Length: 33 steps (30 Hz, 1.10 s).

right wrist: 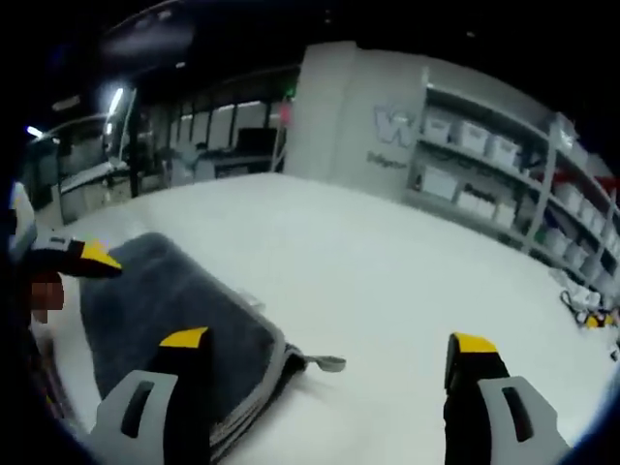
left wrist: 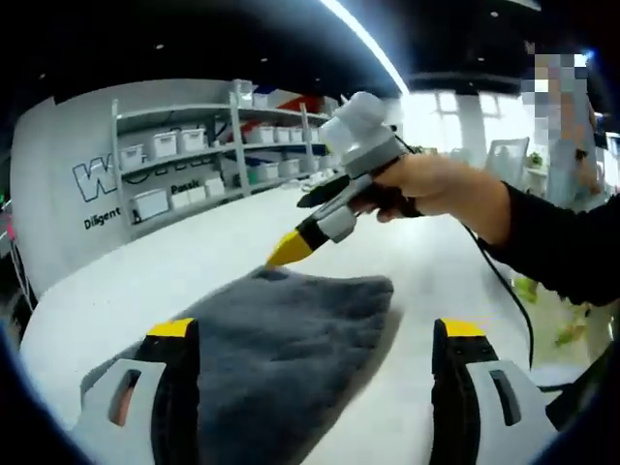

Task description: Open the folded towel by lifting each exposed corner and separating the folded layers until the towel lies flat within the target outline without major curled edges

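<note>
Towel: dark grey, plush pile, folded into a thick pad of stacked layers; lies on the white table. In the right gripper view the towel shows its layered edge at one corner, with a small grey tab or loop sticking out onto the tabletop. No outline can be made out on the table surface.

Left gripper: jaws spread wide, one over the towel's near part, the other over bare table; nothing held.

Right gripper: in its own view, jaws spread, one above the towel's corner. In the left gripper view, the right gripper is held by a hand with a dark sleeve; its yellow tips sit at the towel's far edge. Contact cannot be told.

Surroundings: shelving with white bins; wall lettering cut off and blurred.
</note>
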Motion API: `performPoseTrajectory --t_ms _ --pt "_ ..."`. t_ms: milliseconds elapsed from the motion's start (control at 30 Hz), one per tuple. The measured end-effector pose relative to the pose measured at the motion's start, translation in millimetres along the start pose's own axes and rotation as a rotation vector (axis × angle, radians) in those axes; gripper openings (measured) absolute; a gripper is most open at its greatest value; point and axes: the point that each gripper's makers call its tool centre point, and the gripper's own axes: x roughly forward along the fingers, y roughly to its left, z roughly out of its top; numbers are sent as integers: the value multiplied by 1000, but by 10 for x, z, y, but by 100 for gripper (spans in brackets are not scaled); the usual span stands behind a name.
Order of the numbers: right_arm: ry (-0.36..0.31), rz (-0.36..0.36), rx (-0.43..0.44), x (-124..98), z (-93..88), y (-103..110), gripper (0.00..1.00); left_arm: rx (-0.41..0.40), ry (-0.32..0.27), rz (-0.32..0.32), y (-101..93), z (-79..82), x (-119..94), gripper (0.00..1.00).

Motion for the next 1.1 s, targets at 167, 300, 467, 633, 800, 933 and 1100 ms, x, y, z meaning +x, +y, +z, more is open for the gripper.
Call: performPoseTrajectory --t_ms 167,300,467,633,800,933,1100 --pt "-56 -17 1 -211 168 42 100 -36 19 42 325 -31 -241 97" --pt "-86 -28 3 -355 227 71 100 -59 3 64 549 -30 -482 97" --pt "-125 -51 21 -531 280 32 100 -80 -32 130 859 -54 -805 97" --pt "-137 -69 24 -666 246 57 100 -111 -50 173 1064 -130 -1022 97" --pt "-147 -83 10 -785 218 155 100 -101 -53 187 1097 -161 -1164 97" --pt "-157 -94 -26 -884 227 268 100 -58 -78 212 1137 -133 -1386 99" --pt "-188 -94 -9 -1015 222 405 100 -86 -148 245 1236 -74 -1661 99"
